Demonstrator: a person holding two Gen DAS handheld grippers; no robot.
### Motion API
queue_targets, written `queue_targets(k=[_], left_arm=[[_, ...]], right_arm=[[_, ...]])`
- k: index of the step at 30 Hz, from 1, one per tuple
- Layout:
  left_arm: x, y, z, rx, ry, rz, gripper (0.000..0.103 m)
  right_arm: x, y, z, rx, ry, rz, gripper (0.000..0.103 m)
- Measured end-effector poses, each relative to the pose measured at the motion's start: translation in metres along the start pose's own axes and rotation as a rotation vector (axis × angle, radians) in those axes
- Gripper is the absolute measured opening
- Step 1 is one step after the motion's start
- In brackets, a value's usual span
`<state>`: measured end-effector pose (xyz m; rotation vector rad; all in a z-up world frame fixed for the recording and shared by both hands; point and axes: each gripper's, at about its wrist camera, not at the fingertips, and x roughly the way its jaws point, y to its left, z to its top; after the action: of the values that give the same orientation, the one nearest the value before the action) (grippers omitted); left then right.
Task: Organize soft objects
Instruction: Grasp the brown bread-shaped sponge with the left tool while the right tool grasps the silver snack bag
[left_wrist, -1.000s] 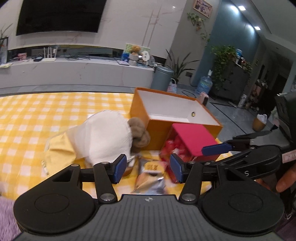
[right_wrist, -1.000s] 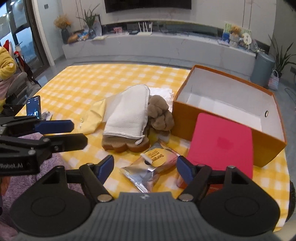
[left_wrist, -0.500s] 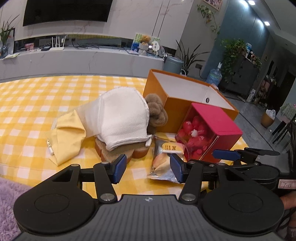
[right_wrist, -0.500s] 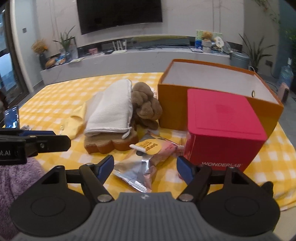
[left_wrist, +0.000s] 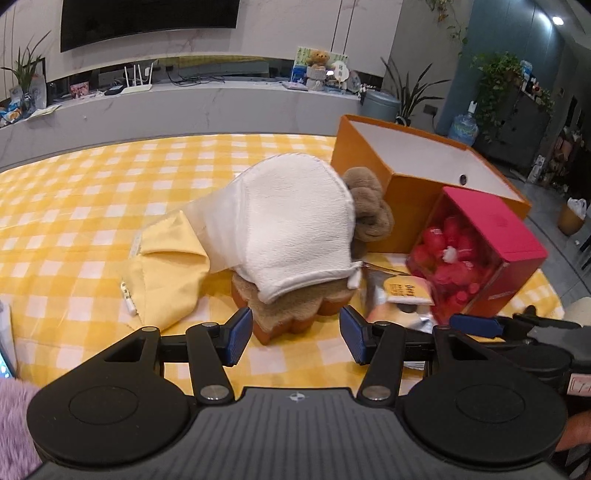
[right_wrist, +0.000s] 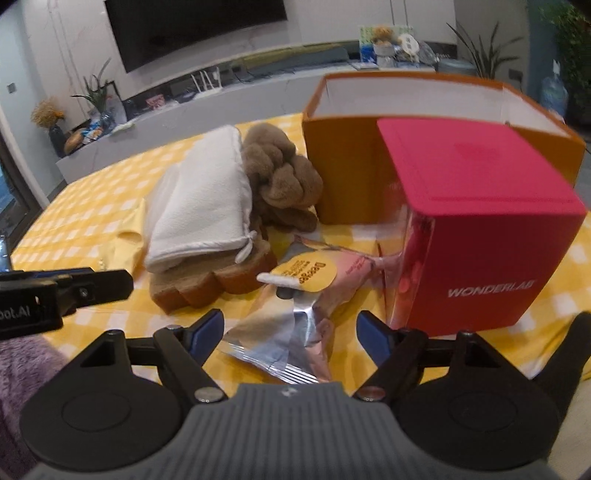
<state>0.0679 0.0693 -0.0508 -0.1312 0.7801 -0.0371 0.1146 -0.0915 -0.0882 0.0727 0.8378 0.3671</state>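
Two views, read in turn. Left wrist view: my left gripper (left_wrist: 295, 338) fills the lower frame, its blue-padded jaws standing wide with nothing between them. Just beyond the pads, at centre, lies the pile of soft things. A white terry cloth (left_wrist: 284, 225), thick and hemmed, is draped over a brown plush shaped like a bread slice (left_wrist: 295, 314), whose scalloped edge shows below it. A knotted brown plush (left_wrist: 369, 206) touches the cloth's right side. A pale yellow cloth (left_wrist: 170, 269) lies crumpled at centre left, partly under the white one. All rest on a yellow checked tablecloth (left_wrist: 74, 206). At upper right stands an open orange box (left_wrist: 406, 184); in front of it is a red box (left_wrist: 491, 240) with a clear side showing red items. A foil snack packet (left_wrist: 399, 295) lies at its foot.

Right wrist view: my right gripper (right_wrist: 290, 332) spans the lower frame, its jaws opening and already wide; the crinkled foil end of the packet (right_wrist: 295, 306) lies on the tablecloth between the pads, untouched. The soft pile sits at centre left, the white cloth (right_wrist: 199, 210) folded over the bread plush (right_wrist: 210, 280). The red box (right_wrist: 476, 221), lettered WONDERLAB, fills the right, touching the orange box (right_wrist: 343, 166) behind.
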Motion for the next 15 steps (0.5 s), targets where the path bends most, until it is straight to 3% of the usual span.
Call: queue_targets(k=[5,8,11,15], left_arm=[[0.026,0.005,0.002,-0.040,0.043,0.005,0.064],[0.042,0.004,-0.004,-0.021,0.079,0.012,0.070],[0.051,0.007,-0.005,-0.023,0.111,0.021,0.070],[0.058,0.003,-0.005,0.002,0.105,0.030,0.071]], right_arm=[[0.016,0.000,-0.002,0.037,0.027,-0.031,0.080],[0.022,0.003,-0.003,0.013,0.028,-0.030,0.083],[0.027,0.006,-0.005,-0.014,0.029,-0.023,0.083],[0.035,0.007,-0.007,-0.027,0.035,-0.009,0.083]])
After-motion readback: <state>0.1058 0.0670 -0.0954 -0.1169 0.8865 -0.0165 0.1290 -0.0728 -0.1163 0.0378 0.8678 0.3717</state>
